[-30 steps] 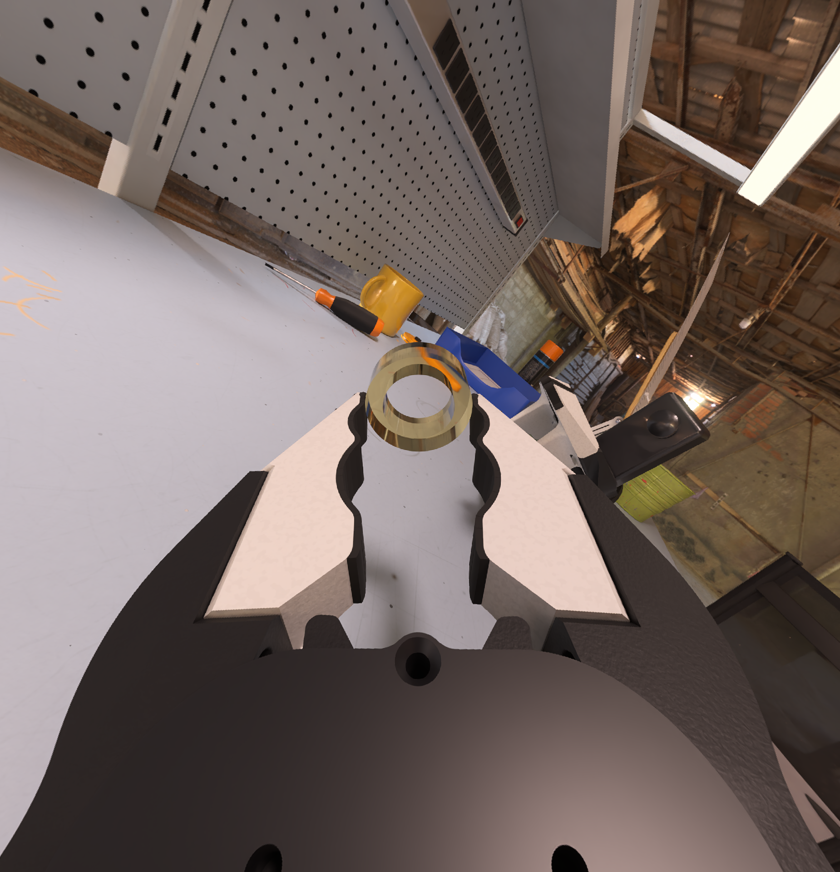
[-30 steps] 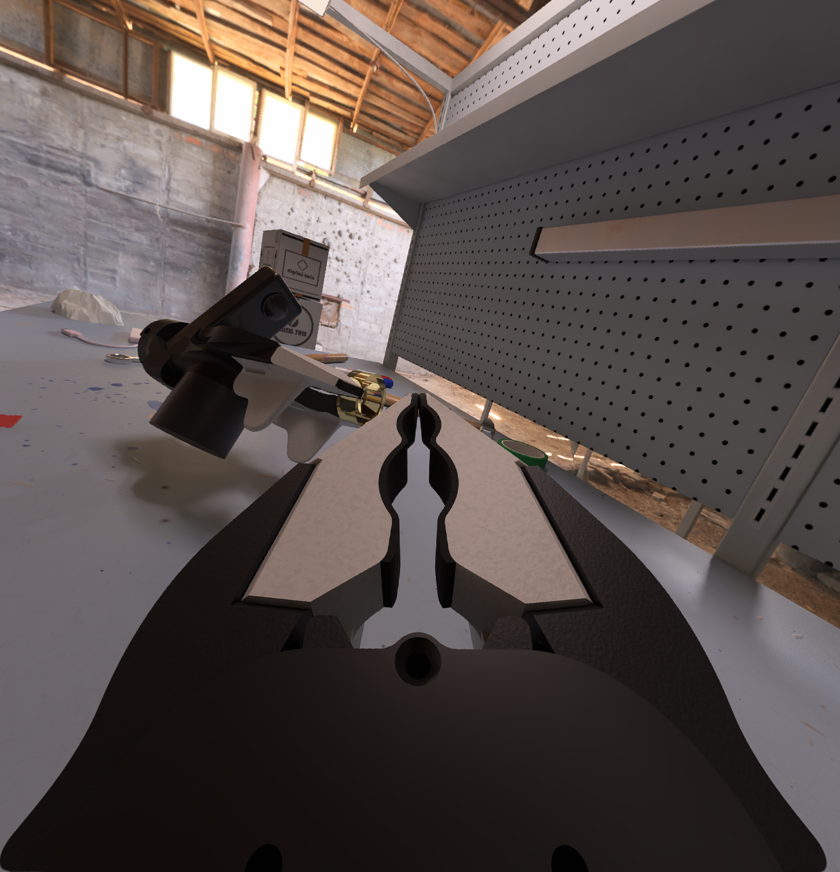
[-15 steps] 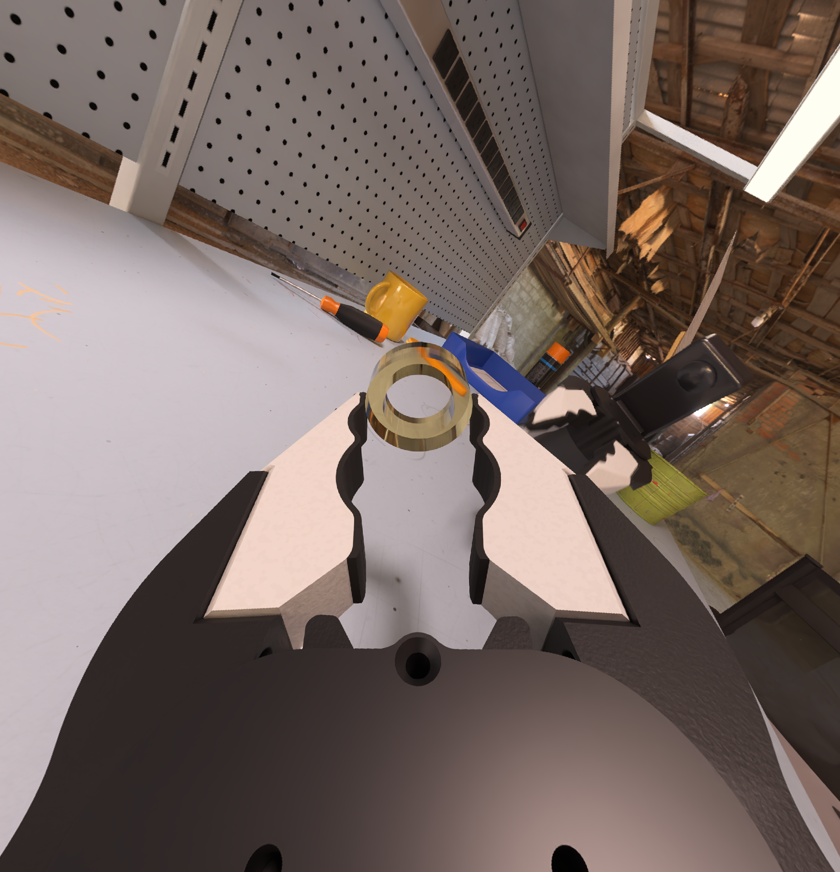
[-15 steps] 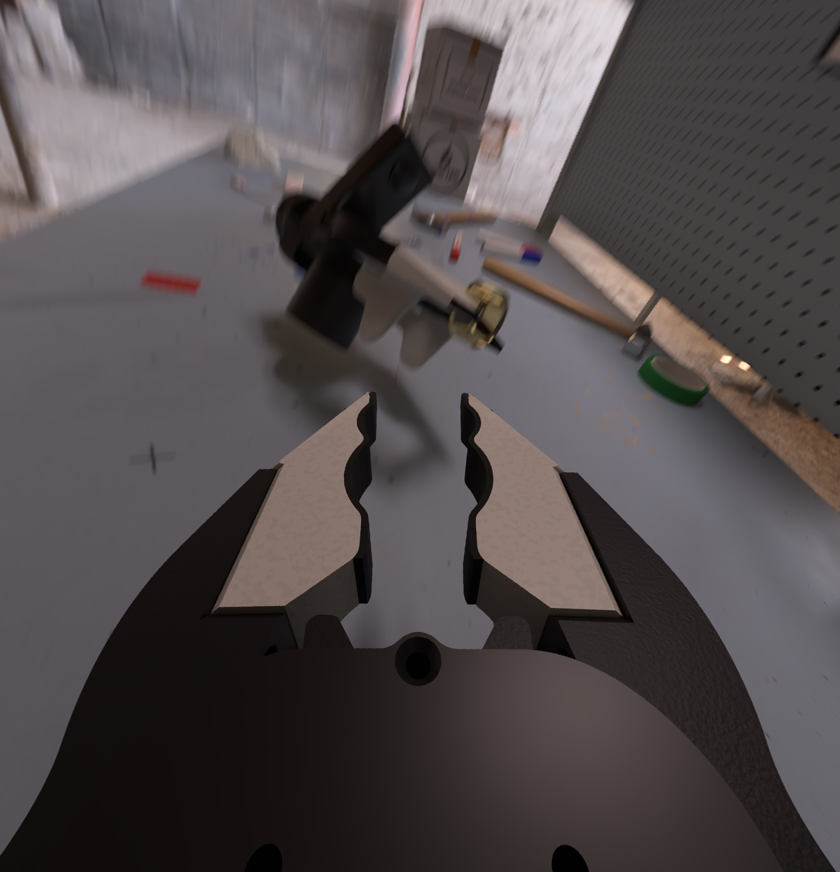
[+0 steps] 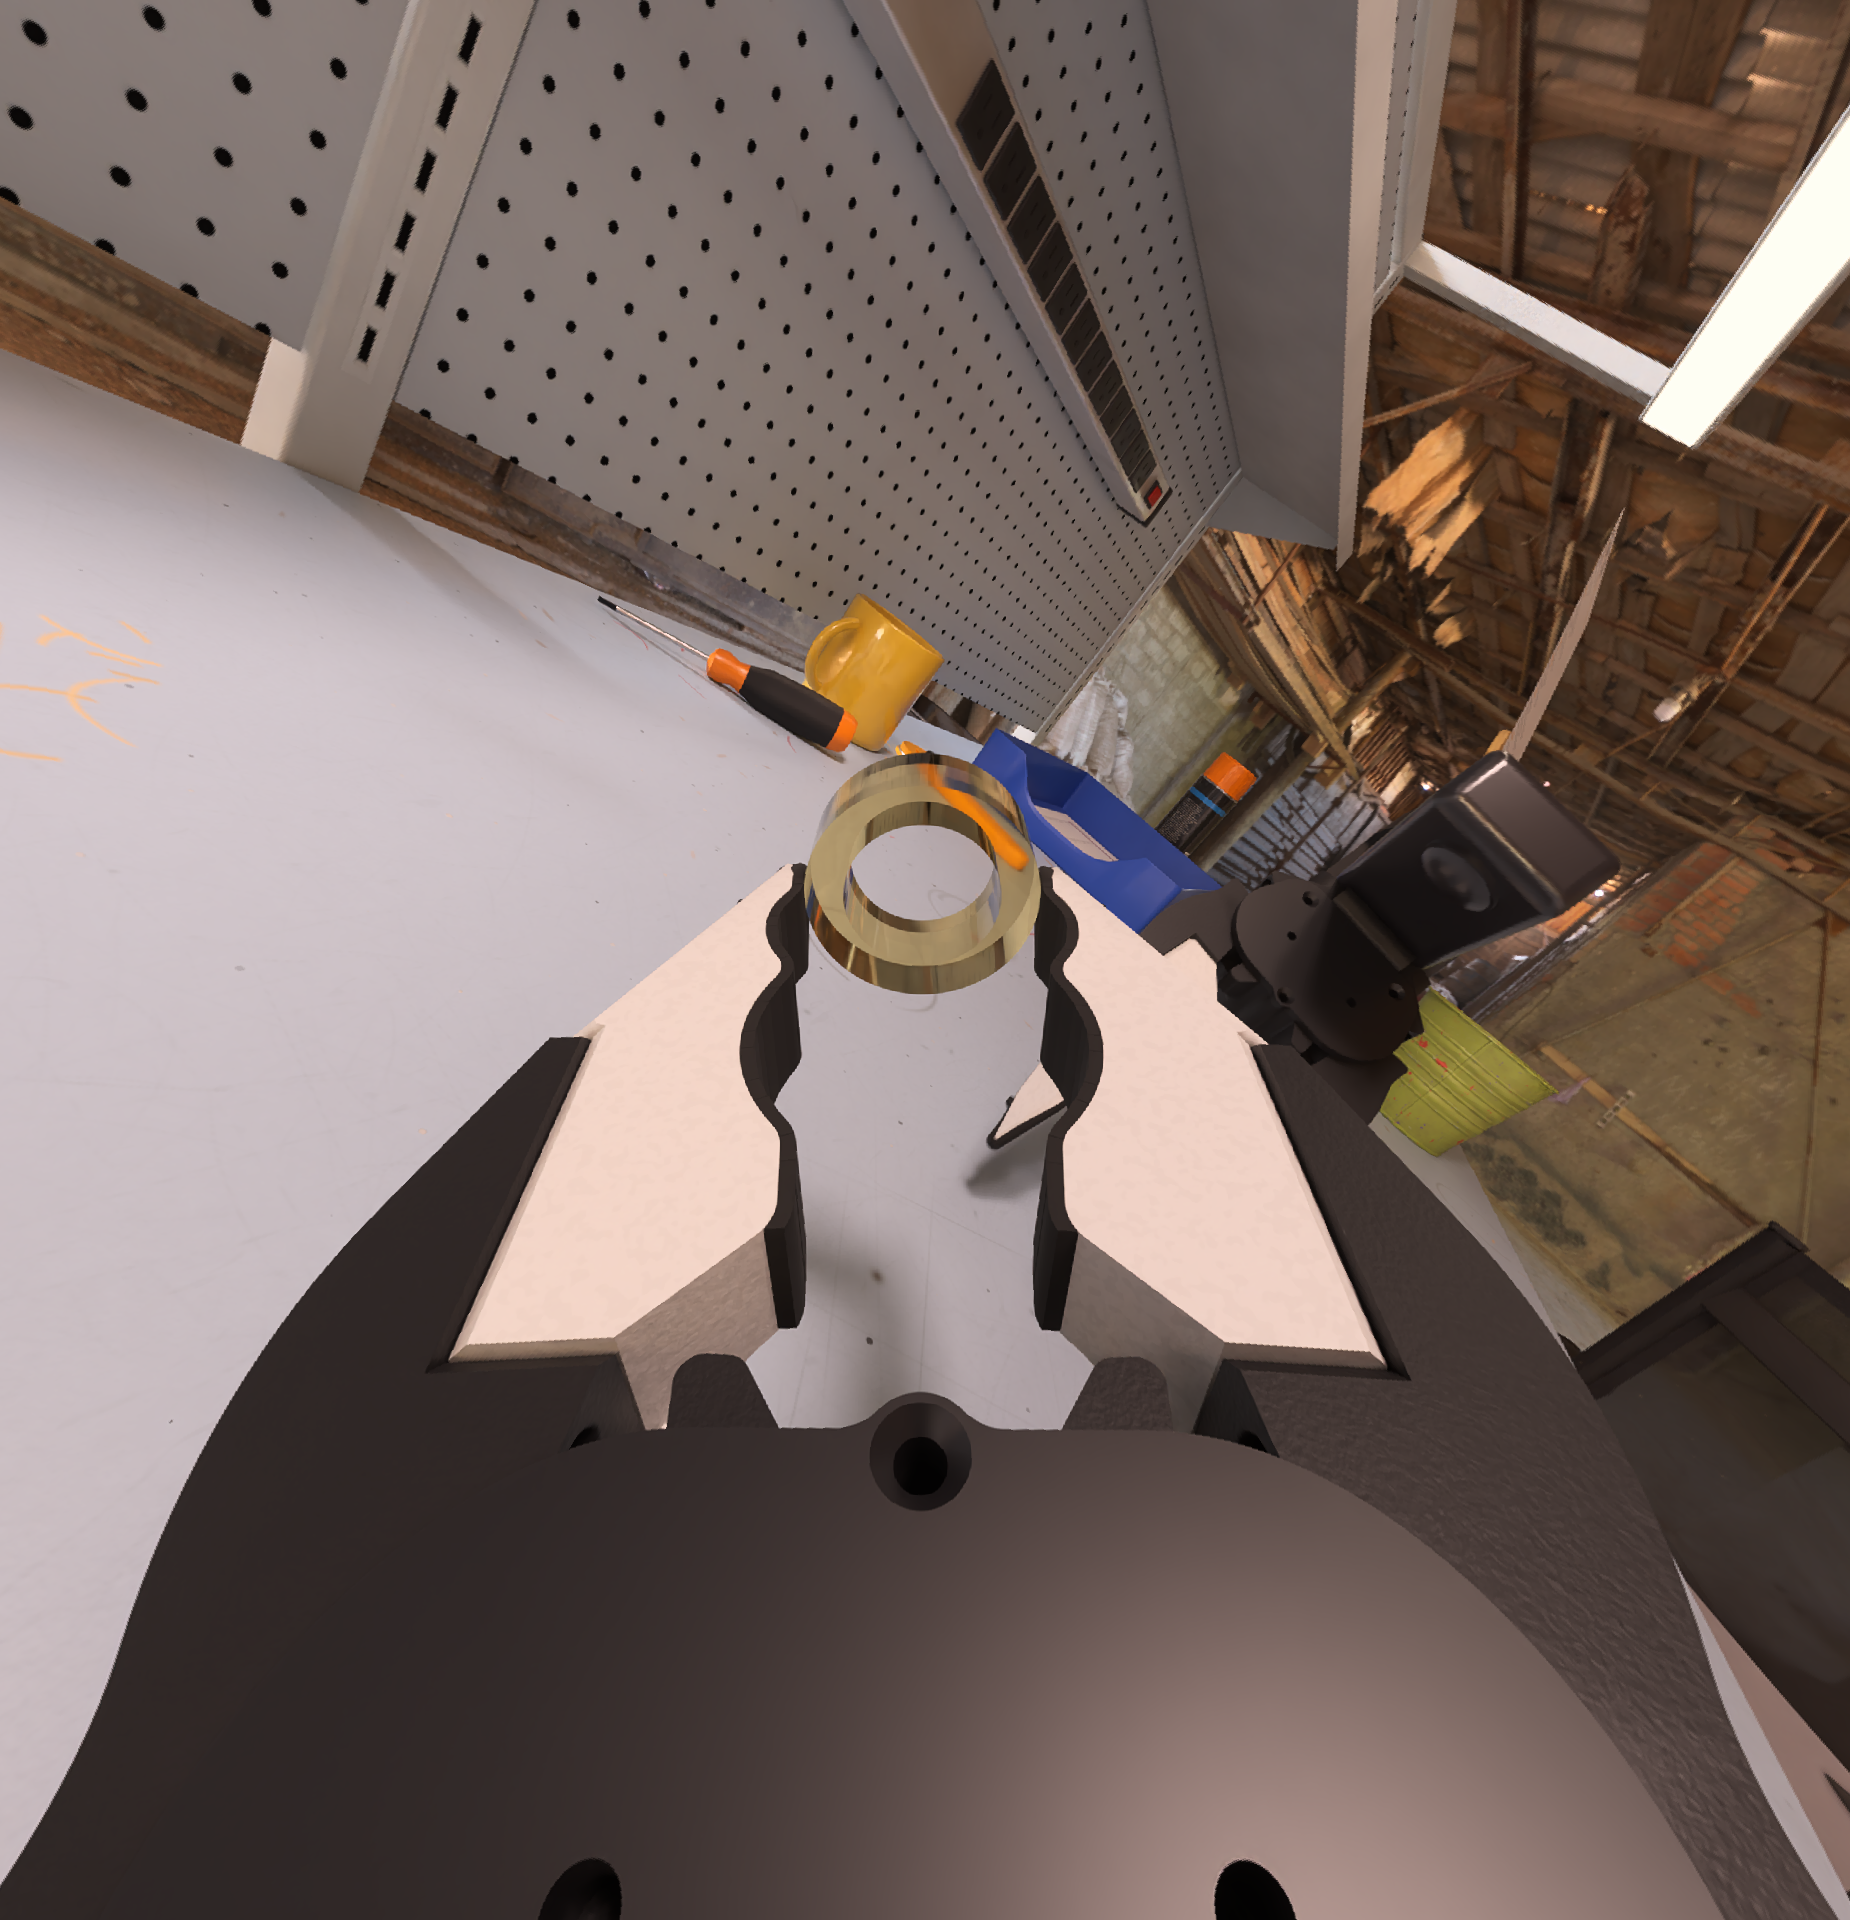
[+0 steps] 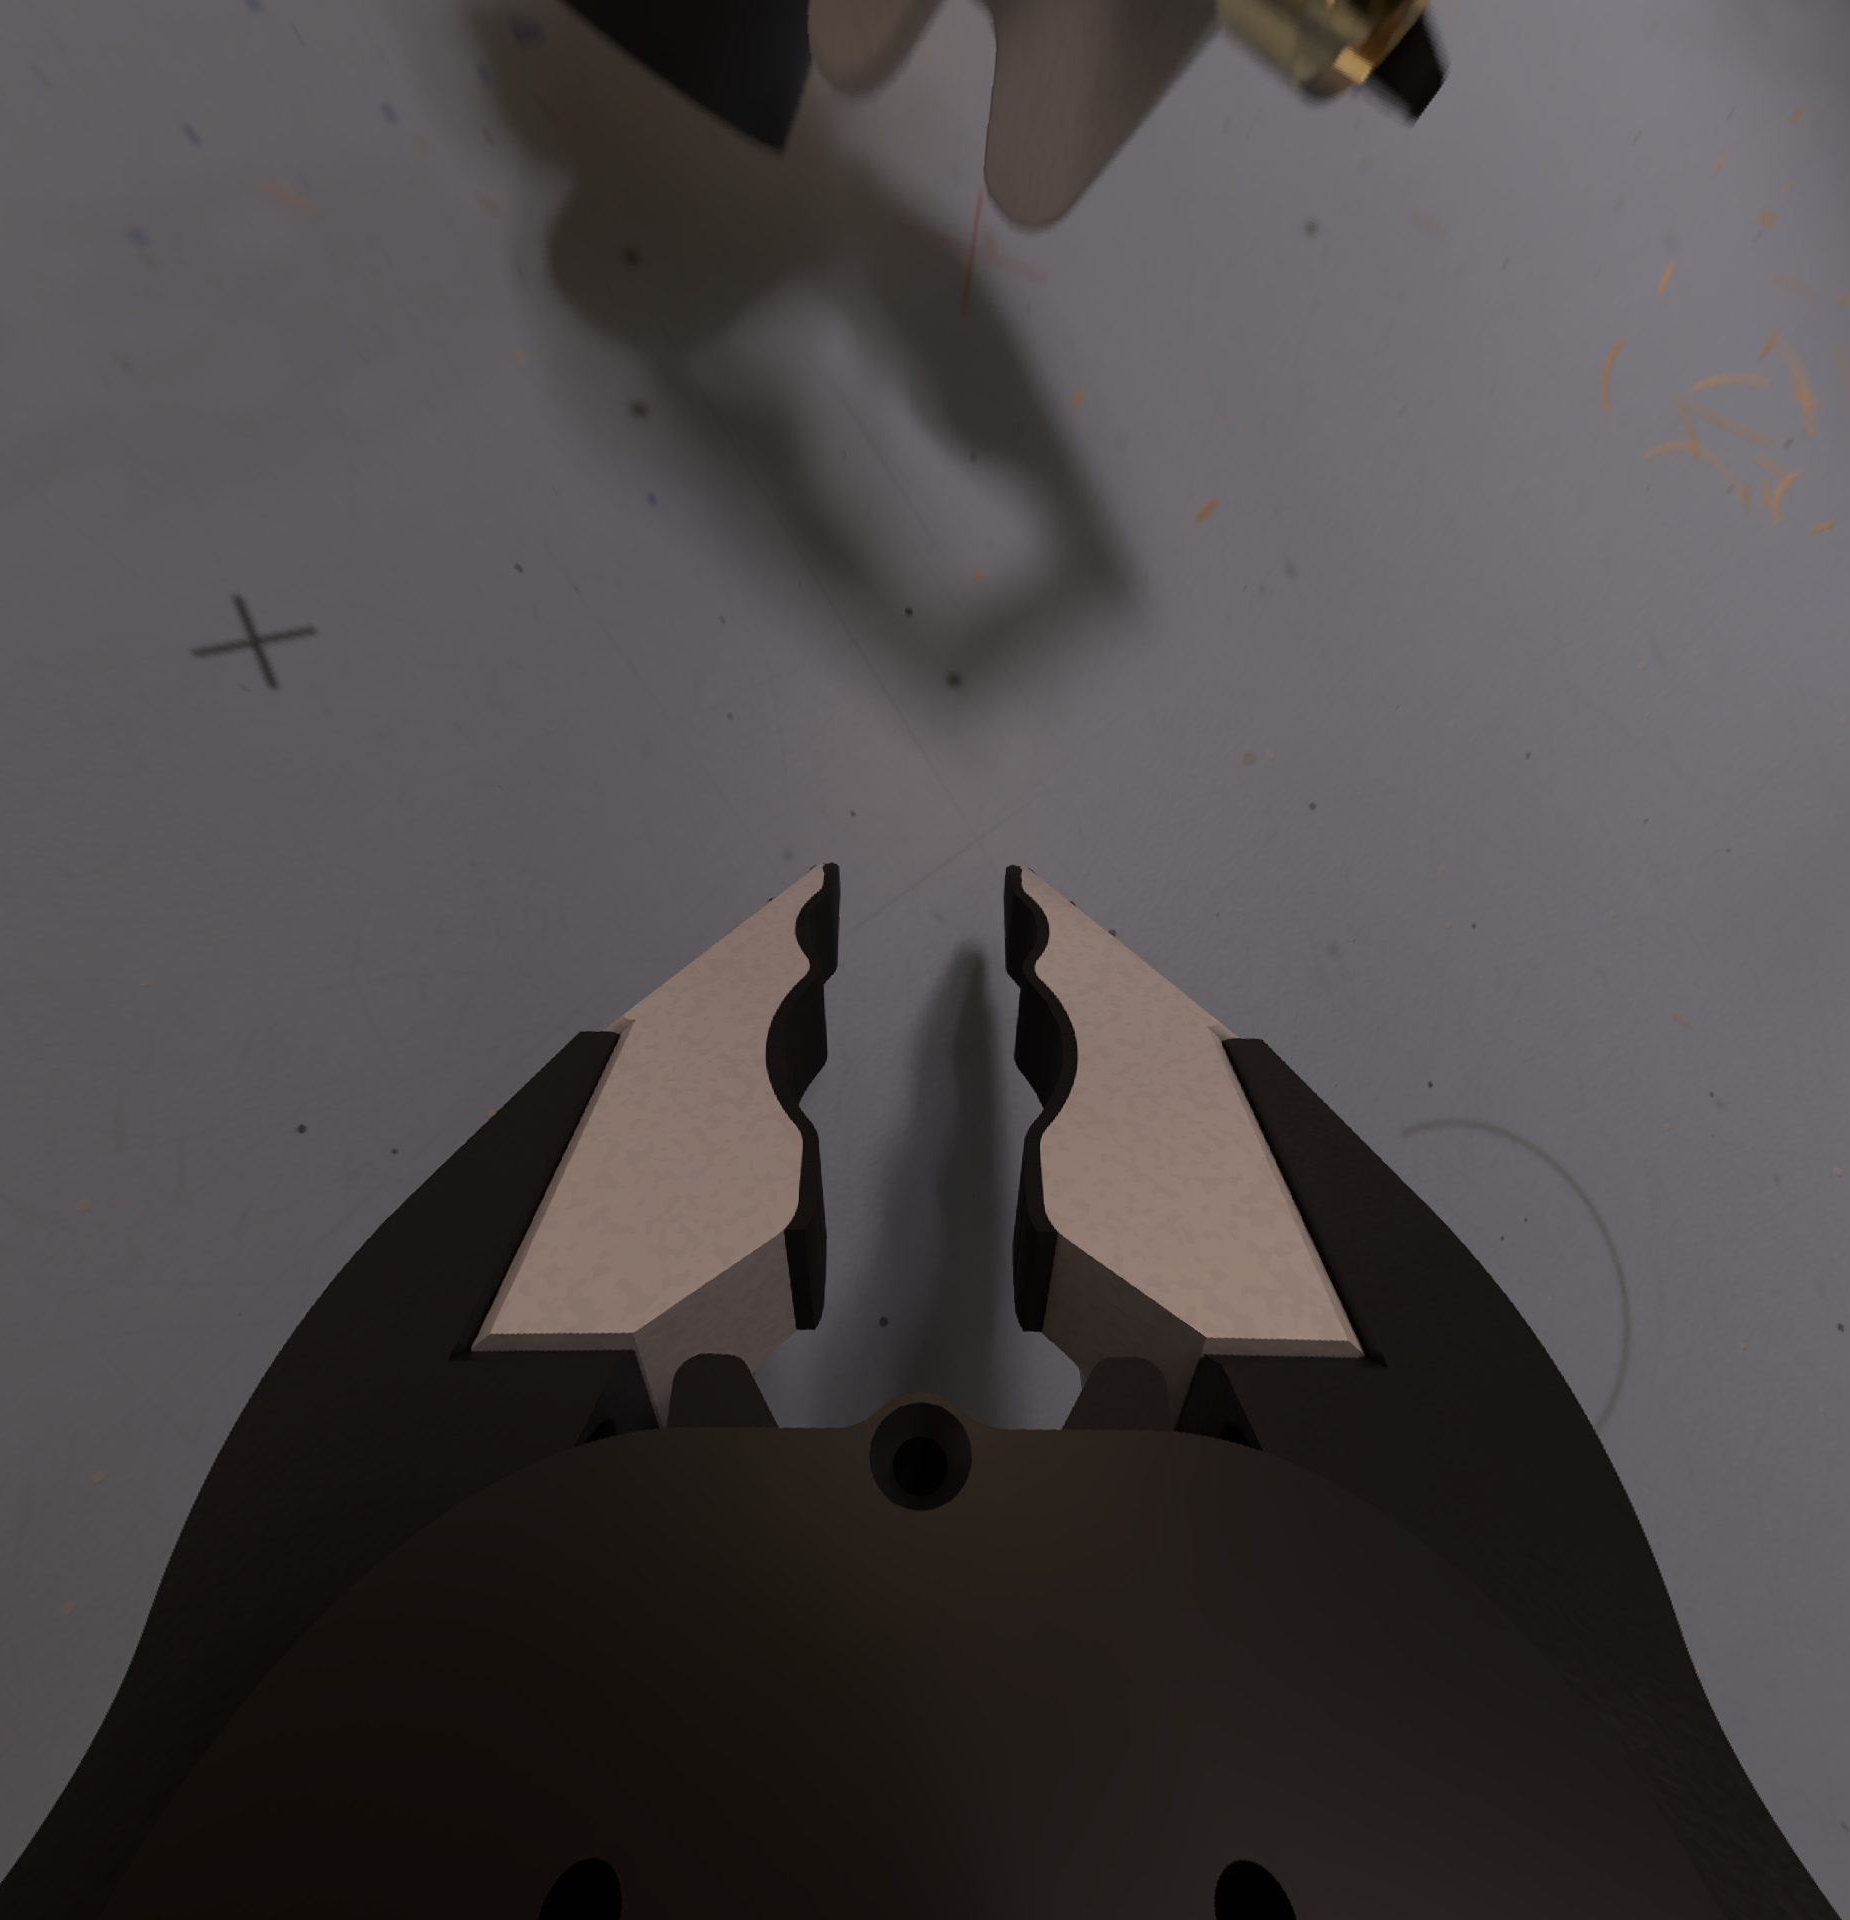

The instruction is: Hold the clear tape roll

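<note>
Jaws of the left gripper [image 5: 919,902] are clamped on the clear tape roll [image 5: 921,879], one fingertip pressing each side of the ring, so the roll hangs off the grey table [image 5: 277,831] with its open centre facing the camera. Jaws of the right gripper [image 6: 922,883] stand partly apart with nothing between them, pointing down at the bare tabletop [image 6: 381,831] marked with a small pencilled cross [image 6: 256,640].

Beyond the held roll, near the pegboard wall [image 5: 692,312], a yellow mug [image 5: 871,665] sits just beside a screwdriver [image 5: 781,698] with a black and orange handle. A blue bin [image 5: 1082,831] lies behind the roll, and a dark can with an orange cap [image 5: 1212,795] stands past it. The right gripper's dark body [image 5: 1420,914] shows off to the right of the left fingers, with something yellow-green [image 5: 1461,1081] below it that is hard to make out.

In the right wrist view the left gripper [image 6: 1347,47] is blurred at the top edge, a sliver of the tape roll [image 6: 1305,36] showing gold at its fingertips, and its shadow [image 6: 859,416] falls on the table beneath.
</note>
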